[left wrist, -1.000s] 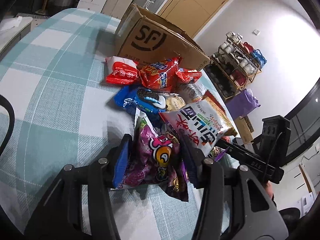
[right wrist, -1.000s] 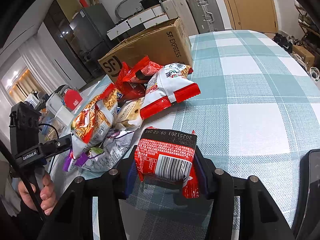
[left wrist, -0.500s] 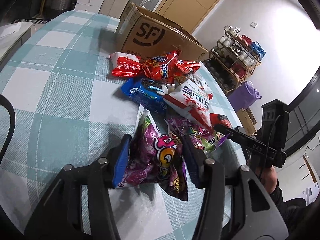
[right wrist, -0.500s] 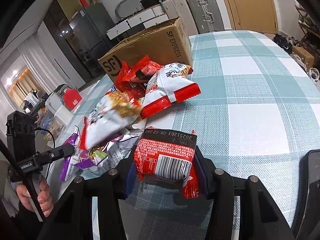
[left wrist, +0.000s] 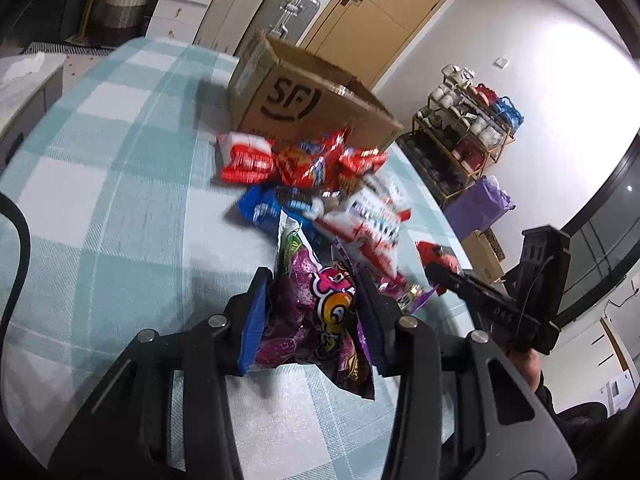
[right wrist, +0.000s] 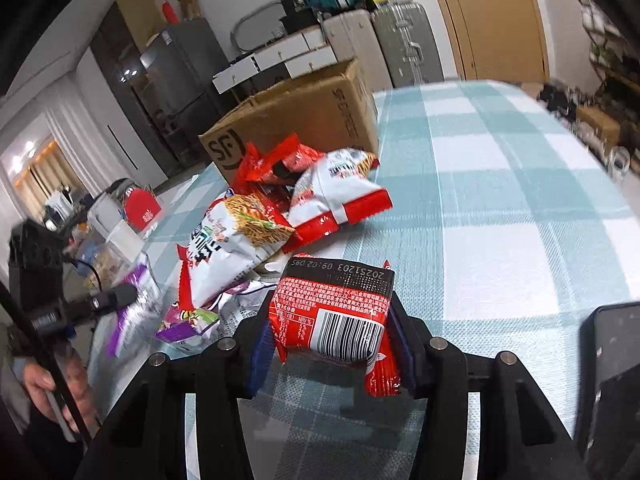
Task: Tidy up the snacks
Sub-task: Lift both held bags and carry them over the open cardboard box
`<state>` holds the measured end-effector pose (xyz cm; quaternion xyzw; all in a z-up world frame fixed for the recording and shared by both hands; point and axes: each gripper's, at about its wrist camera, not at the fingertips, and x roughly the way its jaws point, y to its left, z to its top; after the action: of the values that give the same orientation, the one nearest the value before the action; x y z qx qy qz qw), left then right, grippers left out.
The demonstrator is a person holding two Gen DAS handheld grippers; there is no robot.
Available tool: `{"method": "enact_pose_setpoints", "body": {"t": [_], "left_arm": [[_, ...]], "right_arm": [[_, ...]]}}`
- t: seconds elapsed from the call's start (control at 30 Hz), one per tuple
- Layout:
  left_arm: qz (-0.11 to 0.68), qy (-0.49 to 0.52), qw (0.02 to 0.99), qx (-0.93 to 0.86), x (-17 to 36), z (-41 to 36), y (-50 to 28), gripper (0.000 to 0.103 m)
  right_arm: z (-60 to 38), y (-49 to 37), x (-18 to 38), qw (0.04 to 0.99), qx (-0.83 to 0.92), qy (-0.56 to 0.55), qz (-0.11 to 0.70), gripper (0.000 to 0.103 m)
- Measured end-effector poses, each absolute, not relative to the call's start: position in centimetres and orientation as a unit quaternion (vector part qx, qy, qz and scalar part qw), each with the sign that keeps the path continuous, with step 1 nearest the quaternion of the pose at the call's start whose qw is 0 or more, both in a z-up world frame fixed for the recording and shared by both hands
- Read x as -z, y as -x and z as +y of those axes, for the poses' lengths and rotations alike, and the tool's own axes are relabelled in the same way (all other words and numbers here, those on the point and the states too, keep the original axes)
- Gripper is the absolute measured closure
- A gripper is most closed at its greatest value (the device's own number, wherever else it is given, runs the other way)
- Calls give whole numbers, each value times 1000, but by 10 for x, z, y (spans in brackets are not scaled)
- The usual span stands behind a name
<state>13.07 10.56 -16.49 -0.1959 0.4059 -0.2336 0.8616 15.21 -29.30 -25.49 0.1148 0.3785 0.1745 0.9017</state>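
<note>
Purple snack bag (left wrist: 316, 316) is clamped in left gripper (left wrist: 310, 312), red packet (right wrist: 336, 316) in right gripper (right wrist: 334, 332); beyond them, loose snack pile (right wrist: 280, 216) and SF carton (left wrist: 296, 108) await.

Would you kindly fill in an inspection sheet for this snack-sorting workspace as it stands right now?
Surface: table under a teal-and-white checked cloth.
Job's things: pile of snack bags in front of an open cardboard box marked SF; blue cookie pack at the pile's near edge.
Clutter: dark flat object at the right edge of the right wrist view, kind unclear.
Grippers: left gripper shut on a purple snack bag; right gripper shut on a red packet, barcode facing the camera.
Cables: black cable at the left edge of the left wrist view.
Surroundings: suitcases, wooden door, shelf rack, fridge.
</note>
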Motion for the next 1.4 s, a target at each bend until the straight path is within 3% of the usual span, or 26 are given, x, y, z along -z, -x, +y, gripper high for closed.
{"method": "enact_pose_setpoints", "body": {"t": [0.43, 0.93, 1.13, 1.4], "left_arm": [[347, 167, 889, 247, 64, 113, -175, 64], [318, 103, 910, 246, -29, 79, -259, 64], [311, 62, 918, 239, -41, 43, -297, 64], [343, 57, 911, 221, -18, 12, -363, 64]], "right_arm": [[-286, -151, 154, 928, -215, -94, 290, 53], [-264, -237, 36, 921, -282, -115, 244, 52], [-245, -285, 23, 913, -292, -112, 262, 53], [-234, -357, 53, 899, -269, -133, 318, 52]]}}
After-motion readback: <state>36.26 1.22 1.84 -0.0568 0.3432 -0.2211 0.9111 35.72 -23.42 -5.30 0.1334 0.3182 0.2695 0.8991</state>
